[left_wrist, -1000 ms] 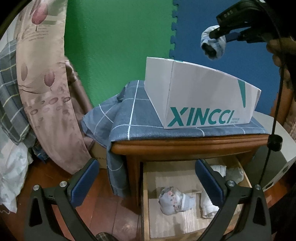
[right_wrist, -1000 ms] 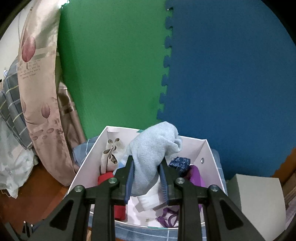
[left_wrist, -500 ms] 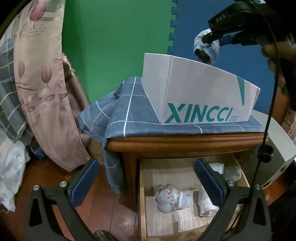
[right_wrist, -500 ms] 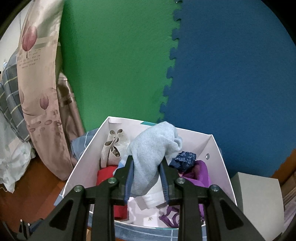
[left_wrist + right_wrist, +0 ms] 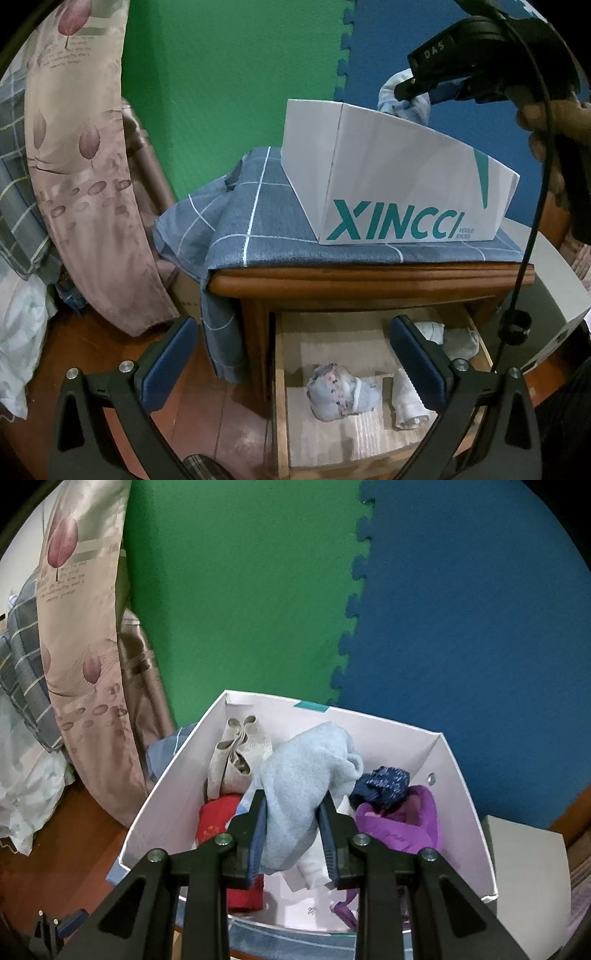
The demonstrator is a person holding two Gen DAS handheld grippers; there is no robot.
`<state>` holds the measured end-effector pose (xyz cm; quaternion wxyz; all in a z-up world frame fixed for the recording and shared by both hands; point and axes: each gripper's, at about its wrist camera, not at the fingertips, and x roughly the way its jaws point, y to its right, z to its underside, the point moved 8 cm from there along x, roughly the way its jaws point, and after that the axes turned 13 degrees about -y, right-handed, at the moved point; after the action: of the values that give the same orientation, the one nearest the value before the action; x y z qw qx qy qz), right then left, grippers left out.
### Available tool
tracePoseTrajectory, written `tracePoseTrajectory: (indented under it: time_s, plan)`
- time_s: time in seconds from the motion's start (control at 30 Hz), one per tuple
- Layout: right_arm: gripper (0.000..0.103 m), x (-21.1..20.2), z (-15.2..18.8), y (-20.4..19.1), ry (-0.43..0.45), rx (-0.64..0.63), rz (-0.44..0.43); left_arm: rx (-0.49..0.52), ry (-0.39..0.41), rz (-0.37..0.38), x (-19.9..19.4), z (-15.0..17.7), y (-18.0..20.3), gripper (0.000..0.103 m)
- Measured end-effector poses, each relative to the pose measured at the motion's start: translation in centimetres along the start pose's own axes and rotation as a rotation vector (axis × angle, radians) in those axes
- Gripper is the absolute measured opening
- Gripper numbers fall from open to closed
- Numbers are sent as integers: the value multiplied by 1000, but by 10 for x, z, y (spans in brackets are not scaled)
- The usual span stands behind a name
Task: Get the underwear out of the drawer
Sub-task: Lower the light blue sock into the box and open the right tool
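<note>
My right tongs (image 5: 291, 830) squeeze the blue undies (image 5: 306, 775); I should open them low inside the box (image 5: 458, 775) below.

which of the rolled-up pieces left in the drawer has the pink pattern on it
The bundle at the front left of the open drawer: pale blue-grey with a band of pink marks. The white roll beside it and the pale pieces at the back right look plain.
</note>
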<state>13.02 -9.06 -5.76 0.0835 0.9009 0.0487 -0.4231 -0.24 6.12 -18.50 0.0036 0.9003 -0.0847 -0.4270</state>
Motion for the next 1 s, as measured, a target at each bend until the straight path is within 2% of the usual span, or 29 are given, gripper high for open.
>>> tracePoseTrajectory:
  time_s: [0.53, 0.9, 1.0]
  plan:
    - [29, 45, 20, -16, -109, -11, -77, -8, -23, 13, 4, 1, 1, 102]
    - [32, 54, 21, -12, -119, 40, -126, -8, -34, 18, 7, 2, 0, 102]
    - [42, 59, 24, -7, -132, 84, -151, -5, -37, 14, 8, 3, 0, 102]
